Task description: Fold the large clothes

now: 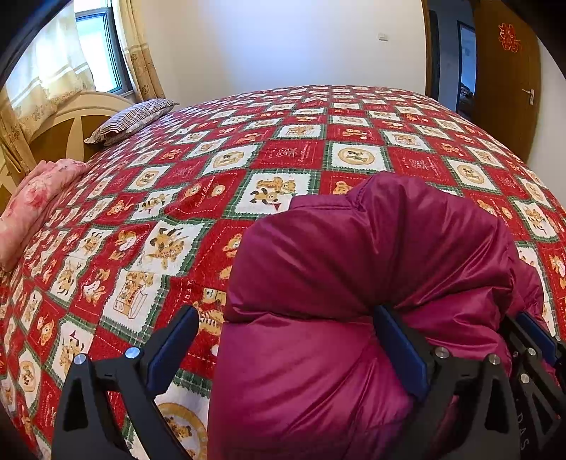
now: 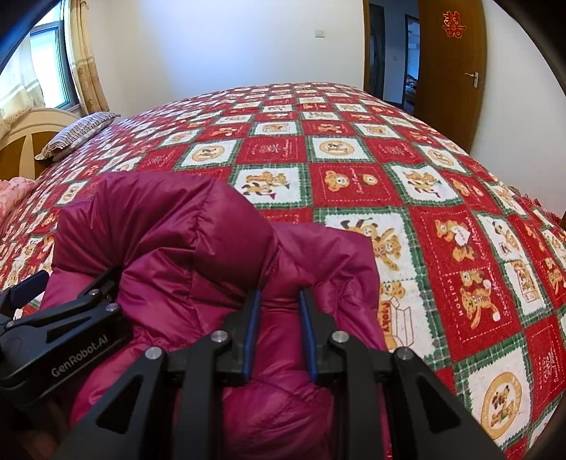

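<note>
While a magenta puffer jacket (image 2: 198, 247) lies bunched on the bed's teddy-bear quilt (image 2: 442, 198), the right claw (image 2: 279, 300) clamps a fold; the left claw (image 1: 286, 318) spreads wide (one finger pressing the fabric).

jacket (image 1: 353, 269) – magenta | quilt (image 1: 226, 159) – red-white-green bear patchwork | pillow (image 1: 134, 118) – striped

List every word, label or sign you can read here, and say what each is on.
"GenRobot.AI": on the left gripper body.
"HOLIDA…": on a red square of the bedspread, cut off.
Red double-happiness sign: on the wooden door.
Script stitching on other squares: too small to read.
</note>
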Tool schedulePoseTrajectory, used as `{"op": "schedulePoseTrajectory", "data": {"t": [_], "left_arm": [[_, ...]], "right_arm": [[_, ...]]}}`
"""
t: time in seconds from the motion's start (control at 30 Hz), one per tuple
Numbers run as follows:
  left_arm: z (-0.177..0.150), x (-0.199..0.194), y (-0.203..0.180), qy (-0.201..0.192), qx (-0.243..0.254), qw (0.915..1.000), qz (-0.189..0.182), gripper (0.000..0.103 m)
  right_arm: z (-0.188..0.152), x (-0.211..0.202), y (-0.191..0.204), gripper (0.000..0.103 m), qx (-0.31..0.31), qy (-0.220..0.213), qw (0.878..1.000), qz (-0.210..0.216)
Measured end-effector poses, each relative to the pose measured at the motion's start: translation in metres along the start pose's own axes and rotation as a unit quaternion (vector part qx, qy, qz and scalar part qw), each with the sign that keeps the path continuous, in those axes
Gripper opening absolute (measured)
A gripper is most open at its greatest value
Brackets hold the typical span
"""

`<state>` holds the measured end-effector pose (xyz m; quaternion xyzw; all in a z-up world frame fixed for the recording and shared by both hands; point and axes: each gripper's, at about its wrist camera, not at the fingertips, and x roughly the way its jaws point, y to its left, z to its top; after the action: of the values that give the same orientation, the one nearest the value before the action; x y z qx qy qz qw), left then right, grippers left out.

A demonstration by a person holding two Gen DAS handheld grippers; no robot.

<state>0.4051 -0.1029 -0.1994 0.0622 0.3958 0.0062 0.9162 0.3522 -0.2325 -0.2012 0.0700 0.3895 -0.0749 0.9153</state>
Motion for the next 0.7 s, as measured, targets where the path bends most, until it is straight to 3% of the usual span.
{"op": "schedulePoseTrajectory", "data": {"t": [0.7], "left_arm": [[0.0014,0.0023,-0.0043,0.004,0.010,0.9999,0.011,0.101]], "right_arm": [[-0.0015,0.0029,-0.0004,0.025,0.002,-0.004,1.000,0.000]]}}
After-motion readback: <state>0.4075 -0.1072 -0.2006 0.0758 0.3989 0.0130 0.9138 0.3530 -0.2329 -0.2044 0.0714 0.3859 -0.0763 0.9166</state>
